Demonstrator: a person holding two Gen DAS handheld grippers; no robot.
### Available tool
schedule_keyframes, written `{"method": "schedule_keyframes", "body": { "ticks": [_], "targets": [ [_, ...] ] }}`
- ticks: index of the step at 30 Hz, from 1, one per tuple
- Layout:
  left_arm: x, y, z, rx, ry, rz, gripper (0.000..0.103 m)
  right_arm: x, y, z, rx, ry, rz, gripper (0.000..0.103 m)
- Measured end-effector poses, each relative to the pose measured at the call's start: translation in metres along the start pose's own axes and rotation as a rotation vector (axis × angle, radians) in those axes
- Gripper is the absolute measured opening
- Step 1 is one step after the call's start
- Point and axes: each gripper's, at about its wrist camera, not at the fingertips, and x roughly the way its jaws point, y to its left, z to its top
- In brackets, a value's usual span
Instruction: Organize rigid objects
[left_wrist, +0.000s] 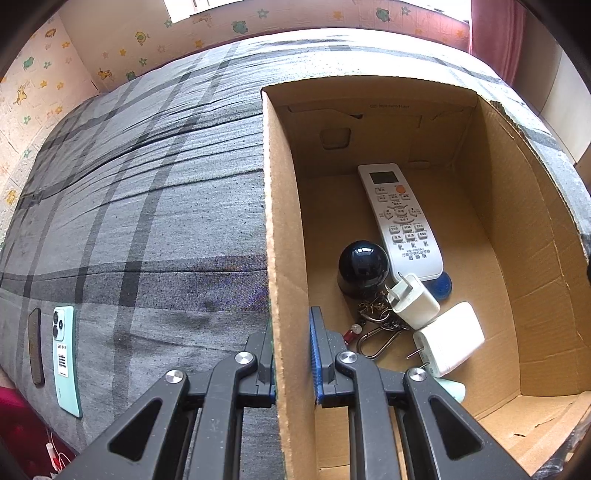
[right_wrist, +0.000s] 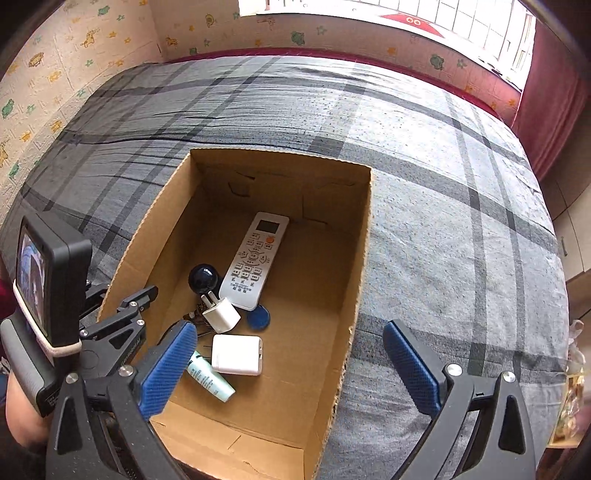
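Your left gripper (left_wrist: 293, 365) clenched on left wall of cardboard box (left_wrist: 284, 236); your right gripper (right_wrist: 291, 363) spread wide, empty, above box; remote (right_wrist: 255, 260), two chargers, ball, keys, tube lie inside; phone (left_wrist: 66, 360) on bed.

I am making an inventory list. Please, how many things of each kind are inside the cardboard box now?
Remote control: 1
White charger plugs: 2
Dark ball: 1
Blue round disc: 1
Key ring bunch with carabiner: 1
Pale green tube: 1
Total: 7
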Motion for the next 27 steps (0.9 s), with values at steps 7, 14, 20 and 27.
{"method": "schedule_keyframes", "body": {
  "ticks": [7,14,20,27],
  "targets": [
    [-0.01,0.0,0.001,-0.011,-0.015,0.062,0.059,-0.018,-0.017,-0.013,0.065,-0.039,-0.001,0.103],
    [-0.04,-0.001,0.0,-0.028,-0.063,0.074,0.099,-0.026,-0.027,-0.024,0.103,-0.053,-0.003,0.103],
    [-0.074,-0.008,-0.008,-0.042,-0.1,0.053,0.103,-0.039,-0.025,-0.033,0.103,-0.077,-0.016,0.103],
    [-0.111,-0.024,-0.022,-0.036,-0.143,0.057,0.103,-0.066,-0.018,-0.042,0.091,-0.12,-0.036,0.103]
  ]
}}
